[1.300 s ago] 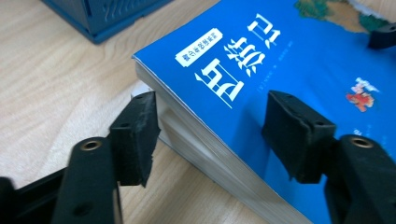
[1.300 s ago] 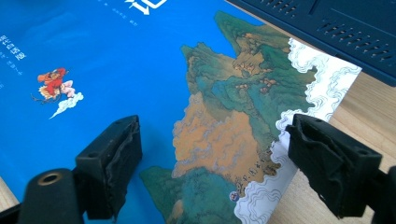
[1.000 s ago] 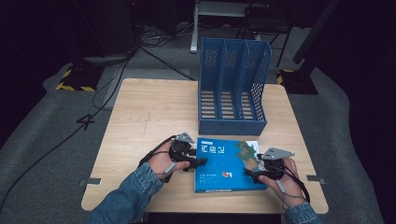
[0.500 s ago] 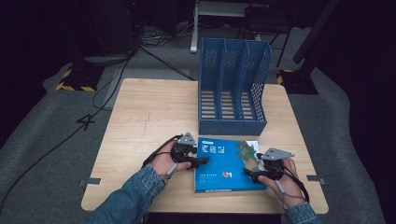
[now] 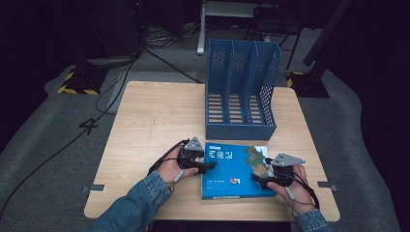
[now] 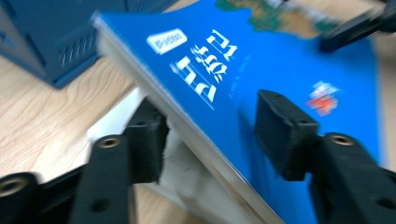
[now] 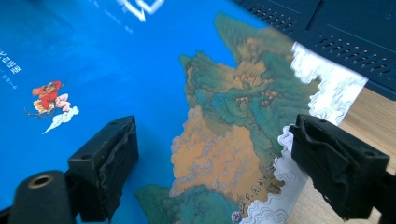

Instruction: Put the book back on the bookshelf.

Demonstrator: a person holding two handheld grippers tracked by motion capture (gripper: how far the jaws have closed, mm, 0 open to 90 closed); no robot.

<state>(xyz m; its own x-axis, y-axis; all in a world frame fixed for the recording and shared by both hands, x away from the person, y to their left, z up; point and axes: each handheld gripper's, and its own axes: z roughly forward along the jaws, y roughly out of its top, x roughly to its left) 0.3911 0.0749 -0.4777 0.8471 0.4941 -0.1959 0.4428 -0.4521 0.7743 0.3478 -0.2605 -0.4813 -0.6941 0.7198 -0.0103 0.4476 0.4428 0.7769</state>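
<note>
Near table (image 5: 145, 121) front edge, below blue file rack (image 5: 241, 92), blue book (image 5: 234, 169) lies blurred; left gripper (image 6: 210, 135) jaws apart straddling its lifted spine edge, right gripper (image 7: 210, 163) jaws apart over cover

A blue paperback book (image 5: 235, 170) with white title characters and a painted landscape on its cover lies near the bench's (image 5: 145, 125) front edge, its left edge tilted up.
</note>
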